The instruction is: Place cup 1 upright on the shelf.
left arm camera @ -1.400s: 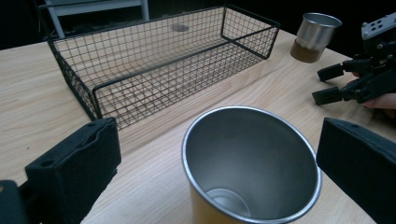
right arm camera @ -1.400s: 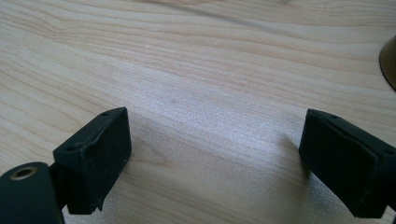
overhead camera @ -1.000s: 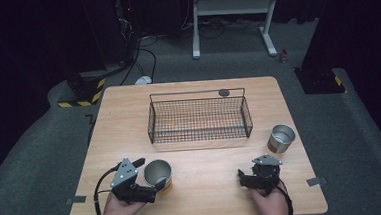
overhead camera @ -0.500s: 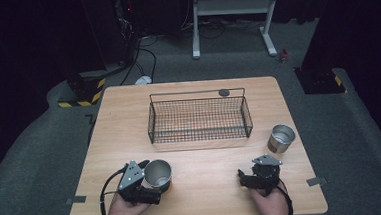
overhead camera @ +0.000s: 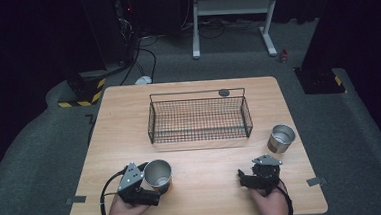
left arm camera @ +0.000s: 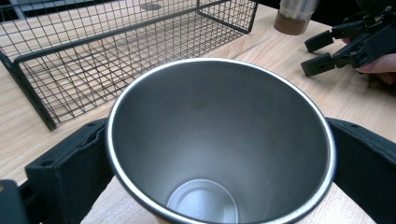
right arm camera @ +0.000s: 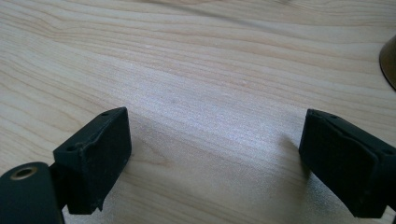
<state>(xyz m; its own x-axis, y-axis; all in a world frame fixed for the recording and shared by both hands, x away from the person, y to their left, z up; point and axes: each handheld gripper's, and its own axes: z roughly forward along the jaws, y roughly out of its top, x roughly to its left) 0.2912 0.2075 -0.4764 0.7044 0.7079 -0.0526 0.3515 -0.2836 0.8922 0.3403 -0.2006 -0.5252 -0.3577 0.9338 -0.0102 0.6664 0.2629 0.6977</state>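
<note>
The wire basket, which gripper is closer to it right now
Left. The left gripper, jaws around a steel cup, sits off the wire basket front-left corner; the right gripper lies slightly farther.

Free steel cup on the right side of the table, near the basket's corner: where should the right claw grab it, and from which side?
Probably around the side wall of the steel cup, jaws straddling it at mid-height. It stands upright, mouth up, with bare table around it. Come from the near side, where the open right claw already rests; the wire basket stands on the cup's far left. The left claw already holds the other cup this way.
</note>
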